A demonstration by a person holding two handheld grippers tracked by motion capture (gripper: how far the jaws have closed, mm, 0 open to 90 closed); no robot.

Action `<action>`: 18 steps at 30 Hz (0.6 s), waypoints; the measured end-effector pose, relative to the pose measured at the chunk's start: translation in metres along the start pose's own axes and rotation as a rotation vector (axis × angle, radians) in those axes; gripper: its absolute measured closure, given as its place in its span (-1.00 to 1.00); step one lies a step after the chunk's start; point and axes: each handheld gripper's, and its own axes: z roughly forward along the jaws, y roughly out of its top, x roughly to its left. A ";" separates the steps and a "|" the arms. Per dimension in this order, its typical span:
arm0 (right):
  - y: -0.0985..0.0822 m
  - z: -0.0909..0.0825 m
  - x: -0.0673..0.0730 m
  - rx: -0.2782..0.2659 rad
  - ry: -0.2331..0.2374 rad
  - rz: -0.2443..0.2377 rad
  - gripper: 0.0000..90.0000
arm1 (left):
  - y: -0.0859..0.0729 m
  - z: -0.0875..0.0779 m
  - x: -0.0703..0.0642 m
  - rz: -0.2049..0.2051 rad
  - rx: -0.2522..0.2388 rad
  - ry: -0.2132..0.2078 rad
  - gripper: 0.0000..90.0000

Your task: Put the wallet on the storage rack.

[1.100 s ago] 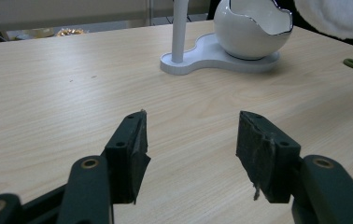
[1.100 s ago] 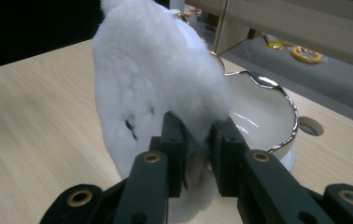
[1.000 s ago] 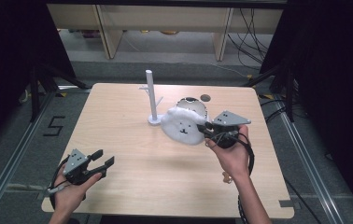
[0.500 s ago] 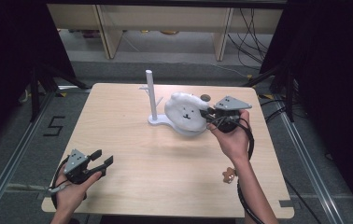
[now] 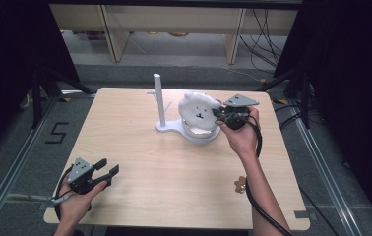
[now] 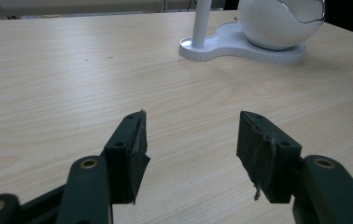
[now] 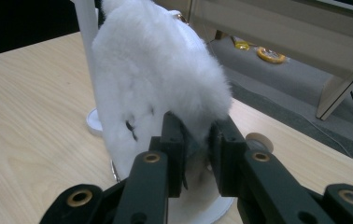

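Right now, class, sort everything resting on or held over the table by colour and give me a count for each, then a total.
White: 2, the fluffy cover with a face and the stand with its post and round bowl.
Black: 2, the left tool and the right tool.
Brown: 1, a small object near the table's right edge.
Total: 5

You are working in a lab-type recording bay: a bare wooden table (image 5: 125, 128) is sitting inside a metal floor frame (image 5: 12, 172), black curtains (image 5: 12, 59) are enclosing both sides, cables (image 5: 267, 29) are trailing across the grey floor, and a taped number marker (image 5: 56, 132) is lying beside it.
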 end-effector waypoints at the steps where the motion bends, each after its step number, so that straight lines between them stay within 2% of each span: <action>1: 0.000 0.000 0.000 0.000 0.000 0.000 0.73 | 0.000 0.000 0.000 0.000 0.000 0.000 -0.05; 7: -0.003 0.013 -0.004 0.022 -0.009 -0.017 0.73 | -0.002 0.001 0.001 0.006 0.000 -0.006 -0.05; 9: -0.006 0.018 -0.004 0.023 -0.019 -0.012 0.73 | -0.003 0.001 0.000 -0.004 0.006 -0.001 -0.05; 11: -0.008 0.020 -0.005 0.051 -0.021 -0.021 0.73 | -0.003 0.003 0.002 0.010 -0.007 -0.019 -0.06; 12: -0.009 0.022 -0.005 0.042 -0.031 -0.017 0.73 | -0.003 0.001 0.000 -0.004 0.011 -0.002 -0.06; 14: -0.011 0.024 -0.007 0.070 -0.030 -0.028 0.73 | -0.004 0.002 0.000 -0.004 0.014 0.000 -0.06; 16: -0.013 0.026 -0.006 0.071 -0.039 -0.022 0.73 | -0.004 0.003 0.000 -0.002 0.010 -0.006 -0.06; 18: -0.015 0.029 -0.008 0.086 -0.051 -0.040 0.73 | -0.004 0.003 0.000 0.000 0.012 -0.004 -0.06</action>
